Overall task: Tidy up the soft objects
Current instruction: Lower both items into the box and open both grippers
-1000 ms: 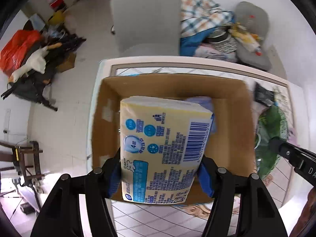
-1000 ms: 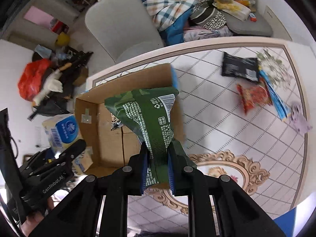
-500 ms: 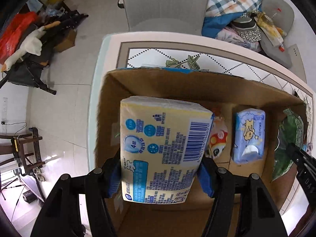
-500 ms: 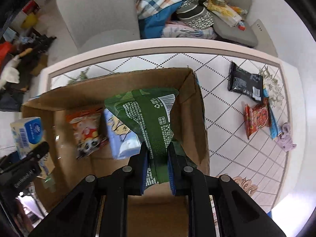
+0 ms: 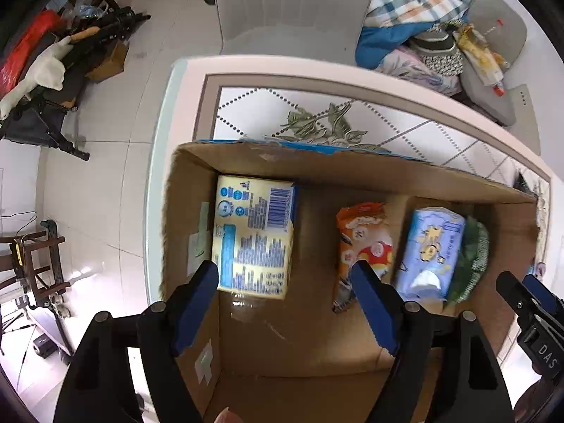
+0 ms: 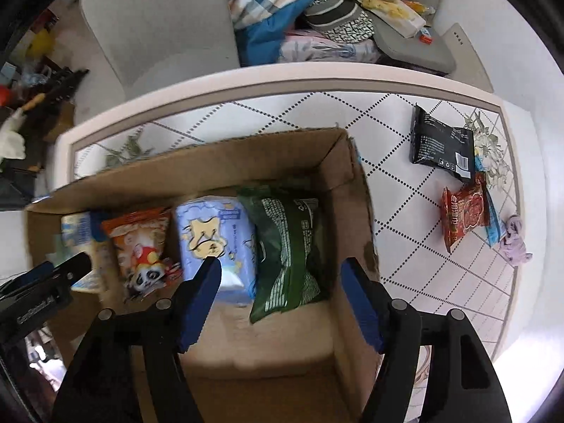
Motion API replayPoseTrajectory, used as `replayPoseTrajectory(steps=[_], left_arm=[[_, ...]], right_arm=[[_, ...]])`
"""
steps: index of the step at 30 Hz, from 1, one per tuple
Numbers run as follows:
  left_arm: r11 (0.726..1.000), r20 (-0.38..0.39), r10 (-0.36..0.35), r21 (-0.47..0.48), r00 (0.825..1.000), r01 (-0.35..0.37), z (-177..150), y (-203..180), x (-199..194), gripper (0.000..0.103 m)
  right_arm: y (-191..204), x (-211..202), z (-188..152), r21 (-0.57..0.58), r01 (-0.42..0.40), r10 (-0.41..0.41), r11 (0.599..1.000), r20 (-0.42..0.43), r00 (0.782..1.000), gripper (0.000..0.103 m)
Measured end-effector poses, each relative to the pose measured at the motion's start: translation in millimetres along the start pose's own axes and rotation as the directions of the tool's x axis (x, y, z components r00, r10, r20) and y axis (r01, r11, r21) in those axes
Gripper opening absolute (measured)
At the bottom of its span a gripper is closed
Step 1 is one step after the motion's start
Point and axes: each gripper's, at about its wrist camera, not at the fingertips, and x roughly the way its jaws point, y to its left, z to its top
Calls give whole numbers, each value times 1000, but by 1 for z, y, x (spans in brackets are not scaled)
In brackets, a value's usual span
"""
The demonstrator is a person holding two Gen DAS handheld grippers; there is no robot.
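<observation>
A cardboard box sits on the desk. Inside it, side by side from nine o'clock to three o'clock, lie a tissue pack, a snack bag, a wipes pack and a leaf-print bag. On the desk at three o'clock of the box lie three more packets and a small plush. A chair stands beyond the desk at twelve o'clock.

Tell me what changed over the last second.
Both grippers let go: the left gripper dropped the yellow tissue pack at the cardboard box's left end, the right gripper dropped the green bag at its right. The packets outside, on the table, stayed.
</observation>
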Motion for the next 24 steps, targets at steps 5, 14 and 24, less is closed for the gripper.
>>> replayPoseTrajectory(steps=[5, 14, 24], left_arm=[[1000, 63, -14, 6, 998, 14, -23, -3, -29, 100], [1000, 175, -12, 25, 984, 8, -76, -16, -70, 101], [1000, 258, -16, 19, 966, 11, -127, -22, -111, 101]], right_arm=[[-10, -30, -19, -31, -54, 54, 998, 21, 998, 79], [-9, -61, -74, -118, -107, 113, 987, 43, 993, 97], [-19, -86, -124, -152, -109, 126, 982, 108, 986, 103]])
